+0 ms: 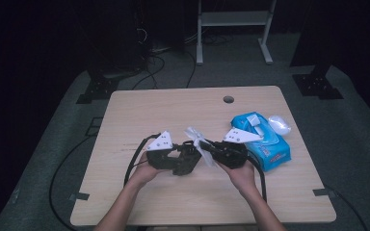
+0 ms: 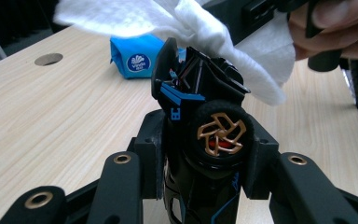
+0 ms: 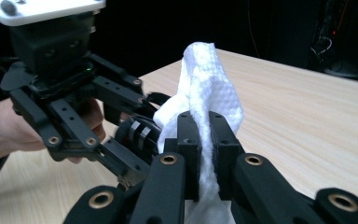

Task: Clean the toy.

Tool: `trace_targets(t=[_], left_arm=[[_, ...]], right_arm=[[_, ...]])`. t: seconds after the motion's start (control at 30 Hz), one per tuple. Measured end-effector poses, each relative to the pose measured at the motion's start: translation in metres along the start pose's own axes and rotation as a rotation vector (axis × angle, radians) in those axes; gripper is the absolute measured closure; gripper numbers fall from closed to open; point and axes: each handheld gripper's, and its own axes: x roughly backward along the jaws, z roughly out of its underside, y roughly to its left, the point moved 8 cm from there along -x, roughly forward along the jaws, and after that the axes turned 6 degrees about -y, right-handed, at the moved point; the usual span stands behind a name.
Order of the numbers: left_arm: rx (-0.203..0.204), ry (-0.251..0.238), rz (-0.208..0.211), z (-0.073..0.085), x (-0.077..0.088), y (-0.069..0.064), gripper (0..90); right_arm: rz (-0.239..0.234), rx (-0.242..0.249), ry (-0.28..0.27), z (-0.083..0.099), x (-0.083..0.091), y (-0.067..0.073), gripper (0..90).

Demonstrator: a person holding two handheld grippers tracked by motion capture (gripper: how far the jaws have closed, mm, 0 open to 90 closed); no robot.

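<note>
Two things met above the table's (image 1: pixel 139 110) near middle: black toy car (image 2: pixel 205 135), pinched upright between left gripper's (image 1: pixel 185 161) jaws, long axis running away along them, gold-spoked wheel (image 2: pixel 221 134) facing the camera; white wipe (image 3: pixel 205 93), clamped between right gripper's (image 1: pixel 207 147) jaws, which were pressed nearly together on the cloth. Draped from the right over the car's upper end, touching it. Right hand (image 1: pixel 243 175) likely nearer for the next wiping stroke. Farther right, blue wipes pack (image 1: pixel 265 139) lying flat.
</note>
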Motion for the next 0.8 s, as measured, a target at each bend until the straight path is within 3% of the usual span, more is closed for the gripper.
trace_targets(t=[0.1,0.13,0.27,0.5,0.7,0.8], left_arm=[[0.001,-0.006,0.003,-0.002,0.000,0.000,58.5],[0.000,-0.005,0.002,-0.002,0.000,0.000,58.5],[0.000,-0.008,0.010,0.000,0.000,-0.001,58.5],[-0.002,-0.008,0.009,-0.003,-0.003,-0.002,58.4],[-0.003,-0.016,0.009,-0.005,0.001,-0.002,58.5],[-0.009,0.000,0.010,-0.003,-0.004,-0.002,58.4]], right_arm=[[-0.003,0.015,0.001,-0.001,-0.001,0.002,84.6],[0.017,0.030,0.020,0.001,0.000,-0.002,84.6],[0.032,0.021,0.044,0.007,0.001,-0.008,84.6],[0.005,0.057,0.020,-0.006,-0.002,0.006,84.5],[0.038,0.014,0.041,0.003,0.002,-0.010,84.5],[0.032,0.004,0.032,0.004,0.003,-0.009,84.6]])
